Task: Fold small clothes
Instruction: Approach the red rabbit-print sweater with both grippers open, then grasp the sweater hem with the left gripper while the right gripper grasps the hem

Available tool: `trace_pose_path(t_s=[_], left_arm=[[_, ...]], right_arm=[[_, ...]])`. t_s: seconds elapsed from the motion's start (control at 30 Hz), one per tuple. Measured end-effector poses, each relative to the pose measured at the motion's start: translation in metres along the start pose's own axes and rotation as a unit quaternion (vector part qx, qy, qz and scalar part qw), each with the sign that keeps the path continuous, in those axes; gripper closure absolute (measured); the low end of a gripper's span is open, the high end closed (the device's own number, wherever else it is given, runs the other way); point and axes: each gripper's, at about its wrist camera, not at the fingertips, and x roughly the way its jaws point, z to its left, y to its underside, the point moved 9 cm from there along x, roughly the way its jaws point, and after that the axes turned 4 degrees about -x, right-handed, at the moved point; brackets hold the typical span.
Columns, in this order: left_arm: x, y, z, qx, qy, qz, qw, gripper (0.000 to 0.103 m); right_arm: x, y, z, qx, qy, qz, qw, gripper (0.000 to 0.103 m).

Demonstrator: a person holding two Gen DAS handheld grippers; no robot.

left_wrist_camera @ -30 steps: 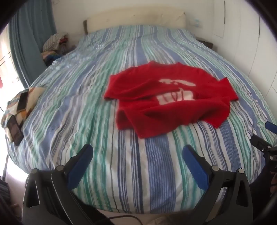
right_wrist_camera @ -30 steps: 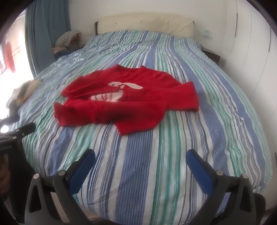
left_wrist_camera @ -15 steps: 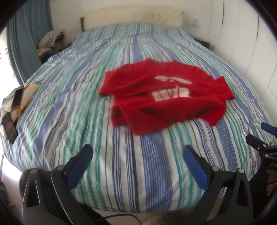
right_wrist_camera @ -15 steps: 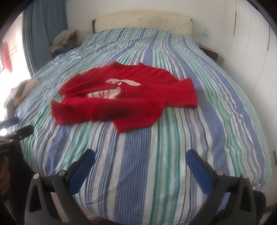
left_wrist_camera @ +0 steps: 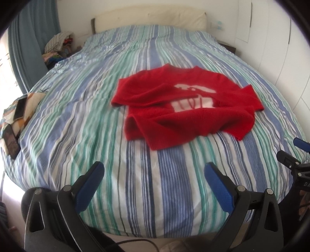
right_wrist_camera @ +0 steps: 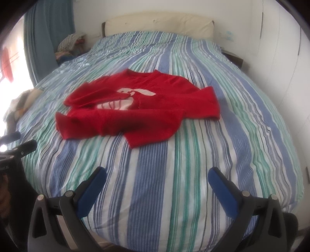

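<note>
A small red sweater (left_wrist_camera: 186, 108) with a white print lies crumpled on the striped bed (left_wrist_camera: 96, 120), its sleeves folded across the front. It also shows in the right wrist view (right_wrist_camera: 139, 112). My left gripper (left_wrist_camera: 154, 170) is open and empty above the bed's near edge, short of the sweater. My right gripper (right_wrist_camera: 158, 175) is open and empty, also above the near edge. The right gripper shows at the right edge of the left wrist view (left_wrist_camera: 296, 155), and the left gripper shows at the left edge of the right wrist view (right_wrist_camera: 17, 143).
A patterned cloth (left_wrist_camera: 29, 102) with two phones (left_wrist_camera: 20, 107) lies at the bed's left edge. A pile of clothes (left_wrist_camera: 58, 42) sits by the blue curtain (left_wrist_camera: 33, 38). White cupboards (left_wrist_camera: 281, 48) stand on the right. A cream headboard (left_wrist_camera: 151, 17) is at the back.
Both grippers have shifted slightly, and the sweater sits a little higher in both views. The jaws stay open. The sweater has not moved on the bed.
</note>
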Motion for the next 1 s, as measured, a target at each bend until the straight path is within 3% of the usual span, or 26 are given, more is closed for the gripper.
trace_pose_path(t_s=[0.37, 0.53, 0.63, 0.73, 0.83, 0.9, 1.0], left_arm=[[0.010, 0.007, 0.022, -0.043, 0.009, 0.010, 0.9990, 0.000], [0.032, 0.008, 0.020, -0.062, 0.047, 0.025, 0.9967, 0.000], [0.064, 0.009, 0.017, -0.077, 0.077, 0.040, 0.9933, 0.001], [0.094, 0.004, 0.016, -0.092, 0.105, 0.047, 0.9891, 0.001], [0.109, -0.006, 0.010, -0.099, 0.132, 0.049, 0.9851, 0.002], [0.108, -0.012, 0.005, -0.097, 0.138, 0.042, 0.9847, 0.001], [0.107, -0.016, 0.001, -0.080, 0.117, 0.035, 0.9892, 0.001]], right_arm=[[-0.005, -0.005, -0.001, 0.006, 0.004, -0.012, 1.000, 0.000], [0.004, -0.002, -0.003, 0.021, -0.012, -0.018, 1.000, 0.000], [0.027, 0.002, -0.006, 0.060, -0.060, -0.020, 0.996, 0.000], [0.058, 0.004, -0.004, 0.115, -0.132, -0.018, 0.984, 0.000], [0.089, 0.001, 0.005, 0.189, -0.232, -0.008, 0.954, 0.002], [0.104, -0.003, 0.008, 0.220, -0.256, -0.004, 0.941, 0.002], [0.110, -0.013, 0.008, 0.227, -0.254, -0.026, 0.940, 0.004]])
